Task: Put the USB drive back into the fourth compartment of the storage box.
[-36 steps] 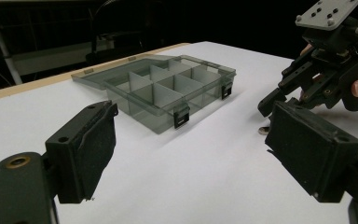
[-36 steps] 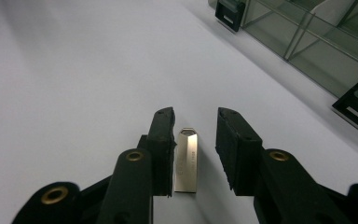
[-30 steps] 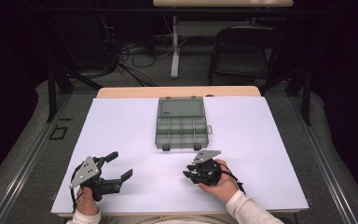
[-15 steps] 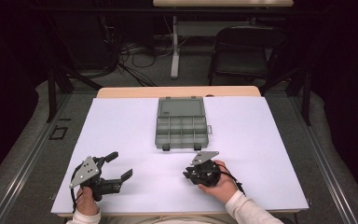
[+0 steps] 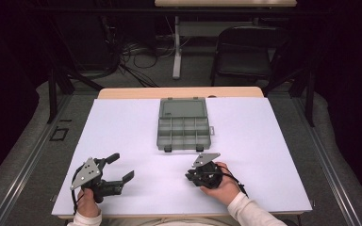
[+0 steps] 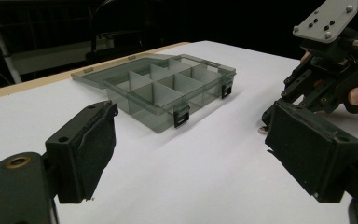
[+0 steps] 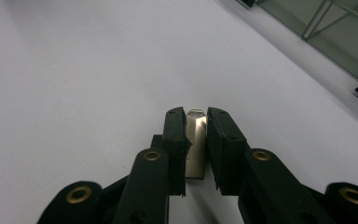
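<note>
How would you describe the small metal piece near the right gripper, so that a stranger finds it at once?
Start from the white table and go to its near edge, in front of the open grey compartment box. There the right gripper is shut on a small silver metal piece. It is the one shiny thing among black jaws.

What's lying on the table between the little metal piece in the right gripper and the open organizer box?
Nothing visible. The right gripper is shut on the metal piece, and only bare white table lies between it and the organizer box, whose lid is open.
</note>
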Demonstrator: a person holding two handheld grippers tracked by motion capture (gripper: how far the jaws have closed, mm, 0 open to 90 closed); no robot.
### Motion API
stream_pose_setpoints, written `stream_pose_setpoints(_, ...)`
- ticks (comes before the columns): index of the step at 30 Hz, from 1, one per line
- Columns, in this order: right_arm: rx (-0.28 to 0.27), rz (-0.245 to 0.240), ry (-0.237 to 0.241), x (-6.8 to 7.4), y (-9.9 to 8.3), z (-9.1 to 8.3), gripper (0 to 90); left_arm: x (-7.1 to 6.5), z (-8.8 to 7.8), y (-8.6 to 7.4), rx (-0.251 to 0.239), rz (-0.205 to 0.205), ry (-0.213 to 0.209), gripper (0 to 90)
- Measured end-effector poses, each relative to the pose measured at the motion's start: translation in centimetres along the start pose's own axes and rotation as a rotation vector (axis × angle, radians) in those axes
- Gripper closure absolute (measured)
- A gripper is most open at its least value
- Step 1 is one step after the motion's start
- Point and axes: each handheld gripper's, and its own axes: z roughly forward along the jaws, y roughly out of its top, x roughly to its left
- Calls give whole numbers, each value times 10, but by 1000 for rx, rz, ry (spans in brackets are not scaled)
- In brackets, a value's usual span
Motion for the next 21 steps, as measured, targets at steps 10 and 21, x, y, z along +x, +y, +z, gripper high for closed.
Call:
stream_pose_setpoints(10, 1, -9, -1, 0, 0, 0, 791, 0, 0, 0, -4, 0, -3, 155)
stream_pose_setpoints(21, 3, -6, -3, 0, 0, 0, 792, 0, 0, 0, -1, -2, 1, 155)
